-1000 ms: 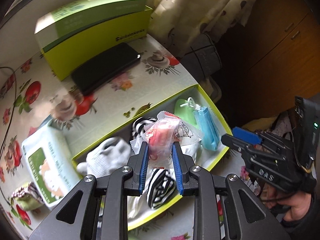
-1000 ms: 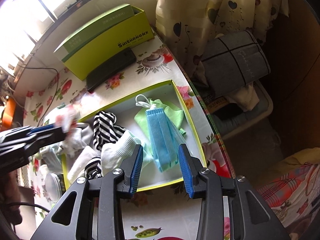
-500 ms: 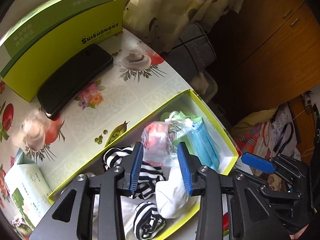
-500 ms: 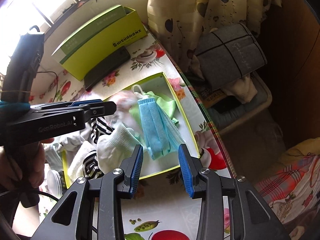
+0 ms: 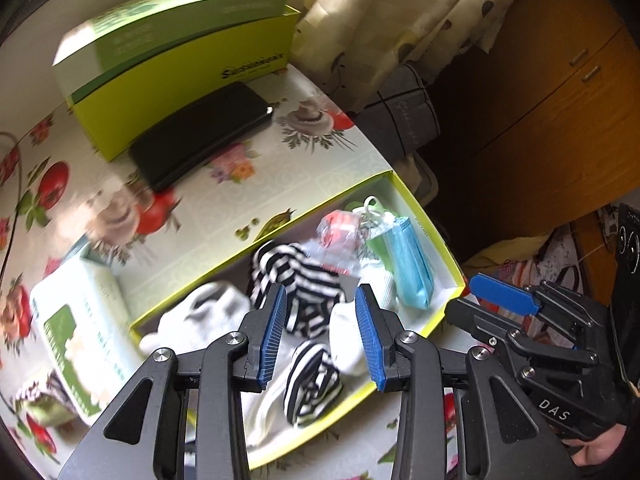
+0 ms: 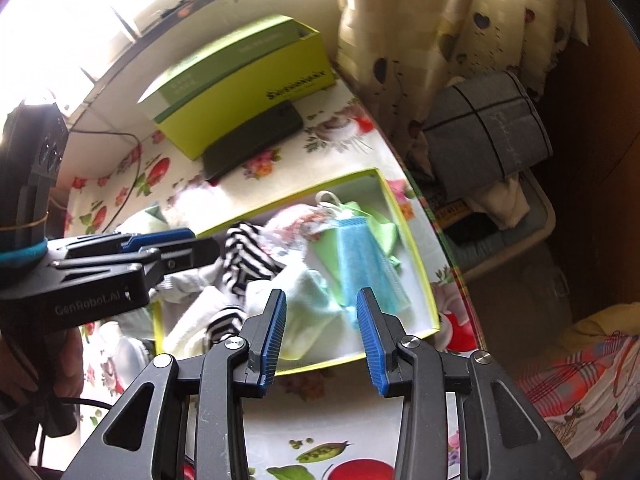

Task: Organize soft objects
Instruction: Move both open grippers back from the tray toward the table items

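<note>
Tablecloth (image 5: 280,168), floral print, carries everything. Lidded green carton (image 5: 176,52) with black phone (image 5: 200,132) propped on it sits at back, wipes pack (image 5: 76,320) at left edge. Yellow-rimmed tray (image 5: 436,236) holds the soft items: striped socks (image 5: 296,280), white socks (image 5: 200,316), blue face mask (image 5: 412,264) over green cloth (image 6: 372,224).

Change since a second ago: left gripper (image 5: 320,336) was clamped on a clear-wrapped red item (image 5: 340,236); that packet now lies in the tray, far end, against the mask and striped sock. Left jaws stand apart, nothing between the pads, hovering over the socks. So this drop looks done, one more soft item sorted.

Right gripper (image 6: 320,340) jaws part-open and unchanged, empty, above the tray's near edge. Next pick probably the wipes pack or the small striped bundle (image 5: 36,396) outside the tray.
</note>
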